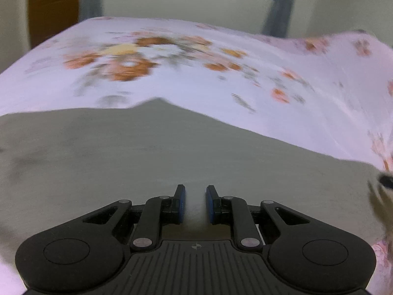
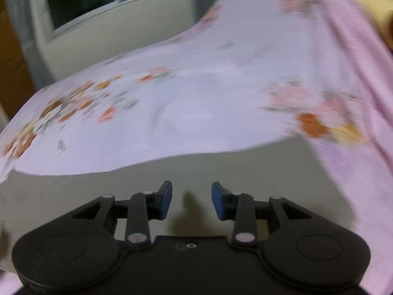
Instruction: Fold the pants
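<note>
The pants (image 1: 152,152) are plain grey-beige cloth, spread flat on a bed with a pale pink flowered sheet (image 1: 172,73). In the left wrist view they fill the lower half of the frame. My left gripper (image 1: 195,196) is open with a narrow gap, just above the cloth, holding nothing. In the right wrist view the pants (image 2: 172,172) lie under my right gripper (image 2: 191,194), which is open and empty, its shadow on the cloth. Both views are motion-blurred.
The flowered sheet (image 2: 196,98) runs beyond the pants to the bed's far edge. A wall and a dark window (image 2: 98,0) stand behind. A raised fold of pink sheet (image 2: 356,73) lies at the right. A blurred dark object (image 1: 385,179) shows at the right edge.
</note>
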### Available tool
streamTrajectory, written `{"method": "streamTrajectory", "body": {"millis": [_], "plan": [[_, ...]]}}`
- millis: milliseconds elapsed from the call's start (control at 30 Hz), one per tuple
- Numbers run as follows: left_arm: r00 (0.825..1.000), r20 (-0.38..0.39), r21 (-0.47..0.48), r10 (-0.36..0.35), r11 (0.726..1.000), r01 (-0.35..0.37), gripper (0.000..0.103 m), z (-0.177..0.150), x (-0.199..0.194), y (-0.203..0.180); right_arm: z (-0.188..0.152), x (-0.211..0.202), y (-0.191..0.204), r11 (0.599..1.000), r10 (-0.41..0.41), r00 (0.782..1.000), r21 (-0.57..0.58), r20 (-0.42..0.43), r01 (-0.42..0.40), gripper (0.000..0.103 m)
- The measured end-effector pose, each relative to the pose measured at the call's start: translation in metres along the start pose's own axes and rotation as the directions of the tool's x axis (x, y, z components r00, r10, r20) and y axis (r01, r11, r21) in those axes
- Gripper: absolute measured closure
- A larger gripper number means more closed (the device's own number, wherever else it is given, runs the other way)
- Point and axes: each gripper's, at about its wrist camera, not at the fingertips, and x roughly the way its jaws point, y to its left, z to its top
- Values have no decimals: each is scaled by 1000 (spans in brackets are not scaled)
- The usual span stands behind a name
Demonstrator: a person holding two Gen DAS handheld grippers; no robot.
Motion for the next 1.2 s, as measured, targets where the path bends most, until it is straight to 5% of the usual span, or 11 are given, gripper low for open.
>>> {"method": "streamTrajectory", "body": {"millis": [133,200,333,767,933,1200], "plan": [[1000,-13,39,26,999,-26,85,-8,19,-22,-8,36,6,990,-90,994,-114,-62,83,70],[1000,-1,43,13,999,-12,85,-15,18,-19,-12,44,-11,995,-76,996,-65,-52,72,74],[999,-27,66,27,998,-25,85,-14,7,-19,-9,25,-8,998,-61,997,-21,-41,60,70],[999,6,90,32,995,-32,83,-56,-21,-27,-75,-12,9,986,-64,997,-159,-51,55,65],[1000,-8,71,27,997,-26,83,-59,-31,-28,-72,-27,1,996,-43,997,-87,-71,37,65],[996,-41,91,-77,993,80,82,-49,-35,-70,-63,-48,-15,999,-32,999,23,-26,33,57]]}}
